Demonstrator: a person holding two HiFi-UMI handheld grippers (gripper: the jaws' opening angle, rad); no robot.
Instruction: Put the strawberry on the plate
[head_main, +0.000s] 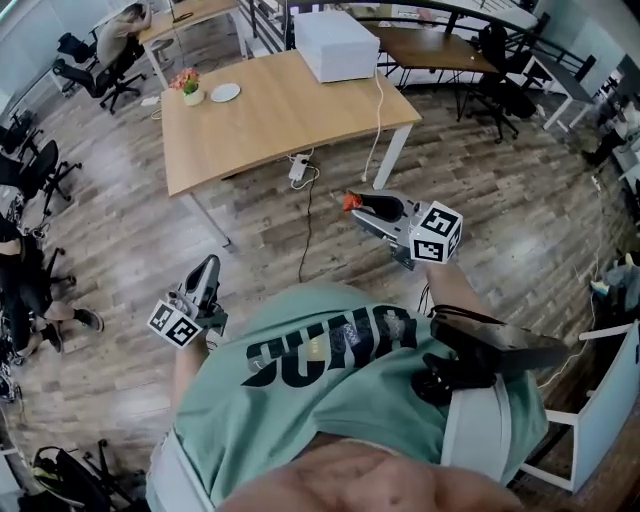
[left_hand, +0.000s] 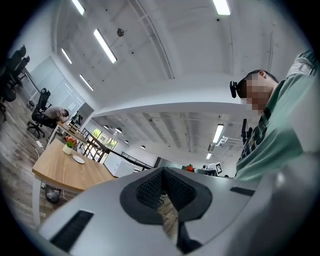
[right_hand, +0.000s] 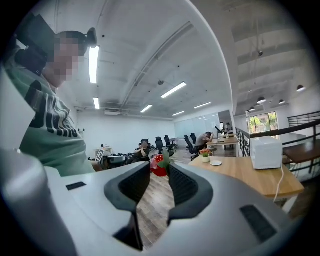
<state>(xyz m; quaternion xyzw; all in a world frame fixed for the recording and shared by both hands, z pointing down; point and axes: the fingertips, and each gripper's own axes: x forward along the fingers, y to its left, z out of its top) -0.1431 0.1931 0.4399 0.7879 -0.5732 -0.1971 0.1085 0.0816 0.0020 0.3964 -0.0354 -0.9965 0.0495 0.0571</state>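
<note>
A red strawberry with a green leaf sits pinched between the tips of my right gripper, held in the air over the wooden floor; the right gripper view shows the strawberry pressed between both pads. The small white plate lies on the far wooden table, beside a pot of flowers. From the right gripper the plate appears ahead to the right. My left gripper hangs low at my left side, jaws together with nothing between them, as its own view shows.
A white box with a cable stands at the table's far right corner. Cables and a power strip lie on the floor under the table. Office chairs and seated people are at the left; more desks stand behind.
</note>
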